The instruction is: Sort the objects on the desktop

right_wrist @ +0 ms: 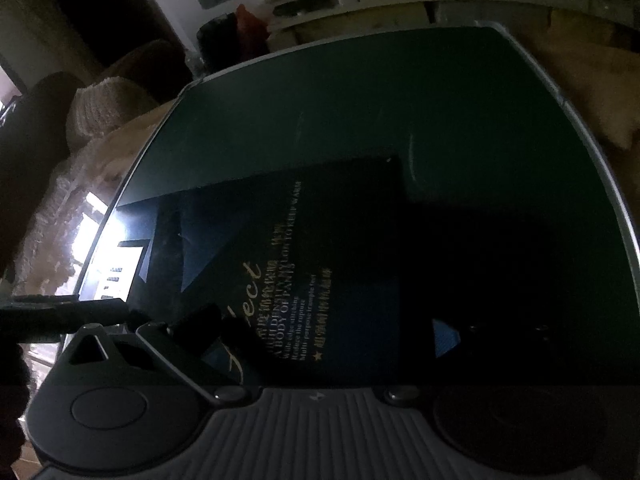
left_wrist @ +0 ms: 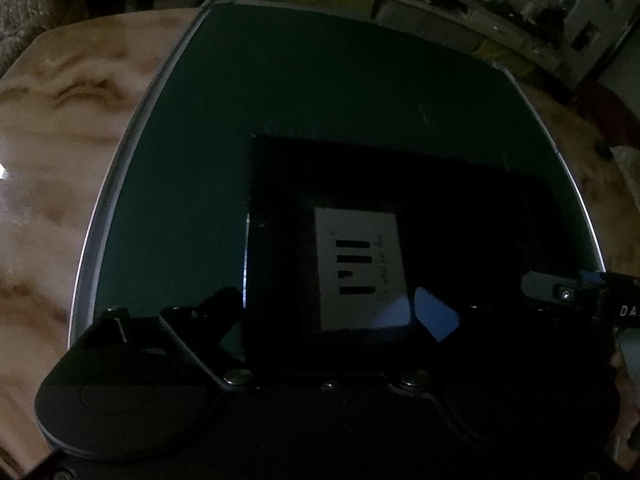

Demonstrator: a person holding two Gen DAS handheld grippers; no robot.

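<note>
We see a dim scene in which a dark green mat [left_wrist: 320, 92] with a pale metal edge lies on a marbled brown counter [left_wrist: 48, 128]. In the left wrist view, a black booklet with a white label [left_wrist: 360, 268] bearing black bars and a line of script rests on the mat, toward its near right part. The left hand-held gripper [left_wrist: 332, 312] hangs over the near end of that booklet with its jaws standing apart; the dark left finger [left_wrist: 216, 304] sits just beside the booklet's left edge and the blue-tipped right finger [left_wrist: 436, 312] lies over its near right corner, and we cannot tell whether either pad touches it. In the right wrist view, a dark blue package with gold lettering [right_wrist: 304, 264] lies on the mat, partly over the black booklet, whose bright label shows at the mat's left edge. The right hand-held gripper [right_wrist: 328, 340] is over the near end of this package, its fingers spread to either side; whether they press on it is too dark to tell. Behind the mat we make out a knitted beige cushion [right_wrist: 108, 104] and cluttered shelves [left_wrist: 500, 4].
</note>
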